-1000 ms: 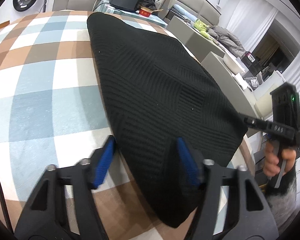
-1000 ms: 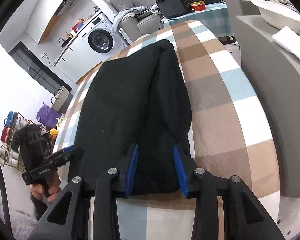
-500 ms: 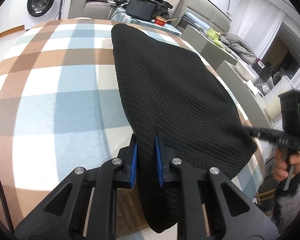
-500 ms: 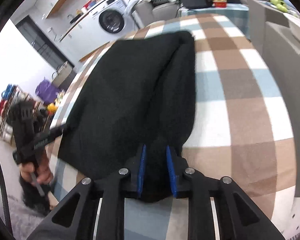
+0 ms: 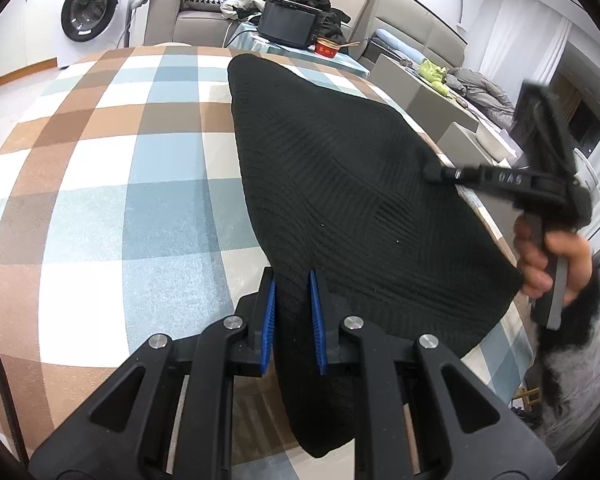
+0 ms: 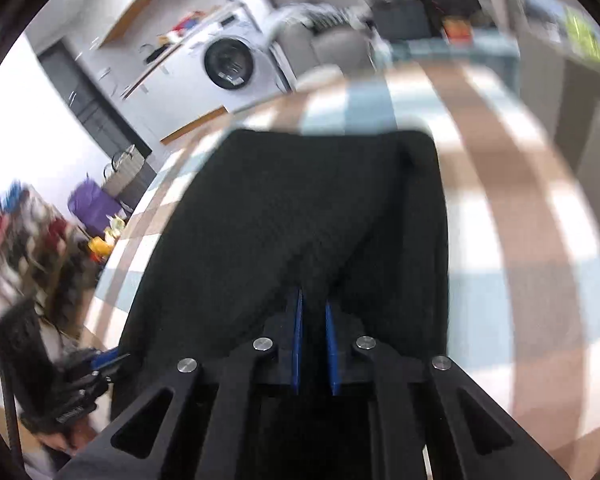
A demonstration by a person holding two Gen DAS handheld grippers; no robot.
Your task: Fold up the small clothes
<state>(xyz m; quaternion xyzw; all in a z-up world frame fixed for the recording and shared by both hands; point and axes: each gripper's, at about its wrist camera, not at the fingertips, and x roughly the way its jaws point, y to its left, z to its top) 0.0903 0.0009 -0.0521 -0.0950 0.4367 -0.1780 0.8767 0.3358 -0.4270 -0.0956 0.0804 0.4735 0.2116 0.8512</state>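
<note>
checked tablecloth (image 5: 100, 208), near edge: black knit garment (image 5: 340, 184) pinched by left gripper (image 5: 292, 316) and right gripper (image 6: 313, 344), jaws just closed; shallow bites risk slipping mid-fold.

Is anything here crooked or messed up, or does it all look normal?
Nothing is spilled or damaged. The black knit garment lies slanted across the checked cloth, its near end hanging over the edge. The left tool and right tool each pinch its near edge, the right's jaws having just closed.

right wrist view (image 6: 340, 80) motion-blurred
</note>
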